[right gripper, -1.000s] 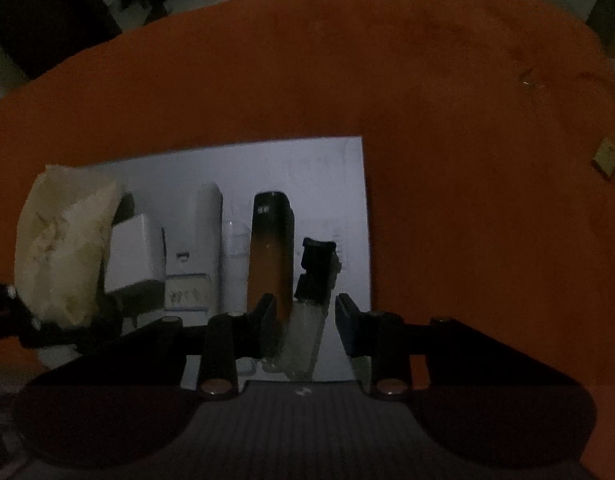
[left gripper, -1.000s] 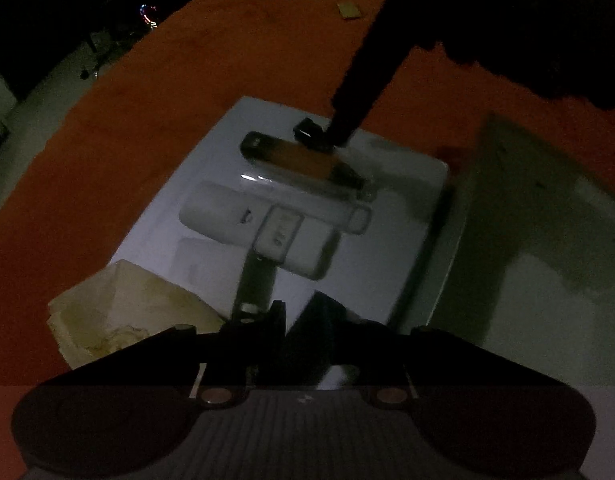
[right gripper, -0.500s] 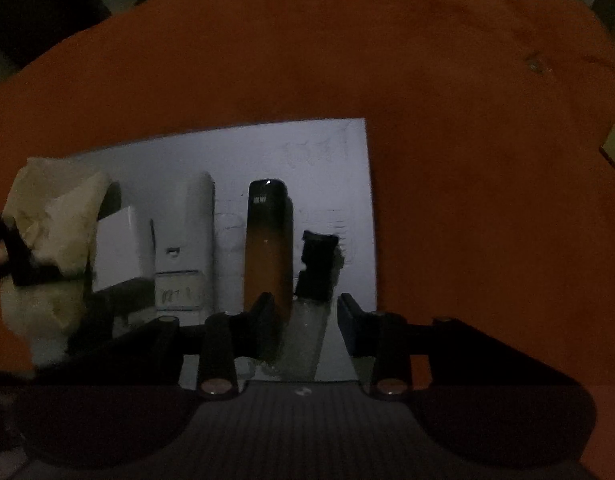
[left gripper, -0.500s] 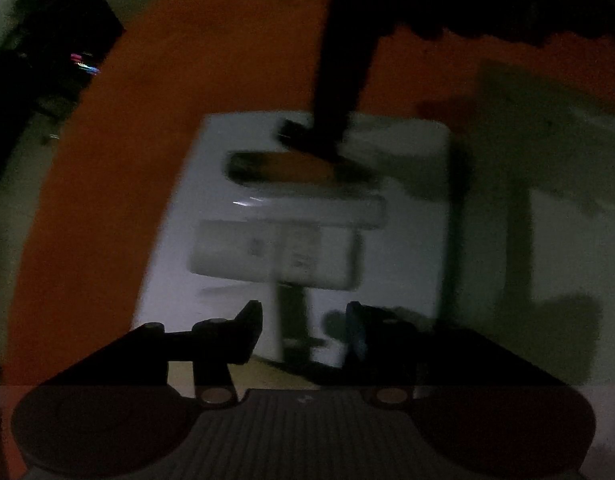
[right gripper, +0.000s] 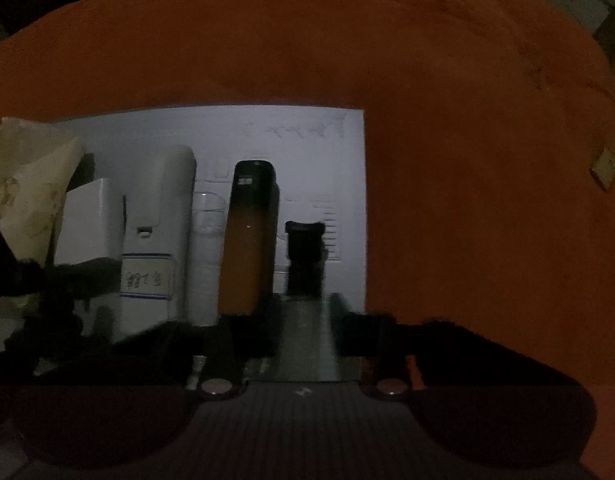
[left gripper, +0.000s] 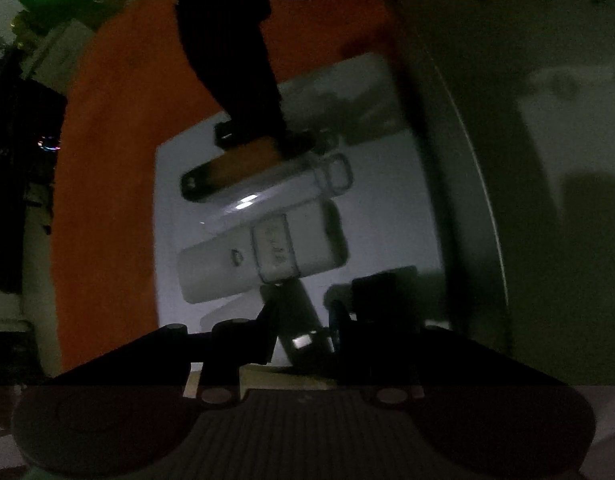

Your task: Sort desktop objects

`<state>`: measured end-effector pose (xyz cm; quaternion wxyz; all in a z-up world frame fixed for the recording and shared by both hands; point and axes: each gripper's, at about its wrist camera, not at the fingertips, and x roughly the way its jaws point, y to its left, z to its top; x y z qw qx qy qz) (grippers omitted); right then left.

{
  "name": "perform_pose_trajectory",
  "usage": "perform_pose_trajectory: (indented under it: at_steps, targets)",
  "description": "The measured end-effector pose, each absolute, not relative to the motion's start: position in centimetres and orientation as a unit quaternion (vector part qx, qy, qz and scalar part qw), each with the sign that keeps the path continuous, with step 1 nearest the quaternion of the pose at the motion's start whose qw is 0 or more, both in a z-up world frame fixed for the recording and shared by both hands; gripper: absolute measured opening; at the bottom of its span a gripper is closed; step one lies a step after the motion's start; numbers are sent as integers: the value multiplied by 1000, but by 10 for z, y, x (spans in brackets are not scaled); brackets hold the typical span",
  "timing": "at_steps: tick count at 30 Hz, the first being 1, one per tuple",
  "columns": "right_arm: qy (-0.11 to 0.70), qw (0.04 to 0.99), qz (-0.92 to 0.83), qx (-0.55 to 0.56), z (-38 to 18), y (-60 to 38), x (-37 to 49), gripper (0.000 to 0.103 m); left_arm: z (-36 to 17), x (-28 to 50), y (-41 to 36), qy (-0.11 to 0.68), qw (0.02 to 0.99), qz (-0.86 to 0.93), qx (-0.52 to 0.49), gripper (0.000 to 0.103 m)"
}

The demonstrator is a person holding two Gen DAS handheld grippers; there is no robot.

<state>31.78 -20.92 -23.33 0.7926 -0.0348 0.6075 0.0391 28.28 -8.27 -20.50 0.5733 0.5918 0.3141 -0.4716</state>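
A white sheet (right gripper: pixel 299 136) lies on the orange cloth with objects in a row: a white labelled device (right gripper: pixel 155 240), a clear tube (right gripper: pixel 205 248), a brown-and-black stick (right gripper: pixel 247 236) and a small black-capped clear item (right gripper: pixel 305 256). My right gripper (right gripper: pixel 303 316) straddles the clear end of that black-capped item, jaws close on both sides. In the left wrist view the white device (left gripper: pixel 263 248), tube (left gripper: pixel 307 184) and brown stick (left gripper: pixel 235 168) lie ahead. My left gripper (left gripper: pixel 301 320) holds a dark thin object (left gripper: pixel 303 336) between its jaws.
A crumpled beige paper wad (right gripper: pixel 23 184) and a white box (right gripper: pixel 89 220) sit at the sheet's left. A large grey container wall (left gripper: pixel 507 160) stands right of the sheet. A small tan square (right gripper: pixel 605 166) lies on the orange cloth (right gripper: pixel 447 80).
The left gripper swung and tilted, so the sheet now looks rotated and the paper wad left its view. The right gripper moved closer over the black-capped item.
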Motion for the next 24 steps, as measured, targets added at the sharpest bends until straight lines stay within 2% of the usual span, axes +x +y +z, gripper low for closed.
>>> perform_pose_trajectory:
  at_steps: [3, 6, 14, 16, 18, 19, 20, 21, 24]
  targets:
    - [608, 792, 46, -32, -232, -211, 315, 22, -189, 285, -75, 304, 590, -482, 572, 25]
    - [611, 789, 53, -23, -231, -219, 310, 22, -171, 290, -67, 344, 585, -503, 535, 25]
    - [610, 791, 51, -13, -225, -218, 310, 22, -190, 282, -64, 317, 532, -521, 587, 23]
    - [609, 791, 52, -15, -226, -214, 307, 22, -197, 285, -69, 326, 529, -515, 590, 26]
    - [610, 790, 53, -13, -229, -214, 308, 22, -199, 291, -73, 327, 543, -489, 600, 49]
    - [610, 791, 53, -13, -228, -215, 307, 22, -199, 294, -75, 325, 552, -473, 605, 81]
    - [609, 792, 54, -14, -227, -215, 306, 22, -197, 298, -76, 326, 565, -464, 600, 100]
    - [608, 792, 56, -14, -230, -215, 308, 22, -193, 303, -77, 328, 581, -460, 587, 103]
    - [605, 794, 59, -14, -232, -218, 306, 22, -182, 316, -77, 348, 631, -448, 529, 103]
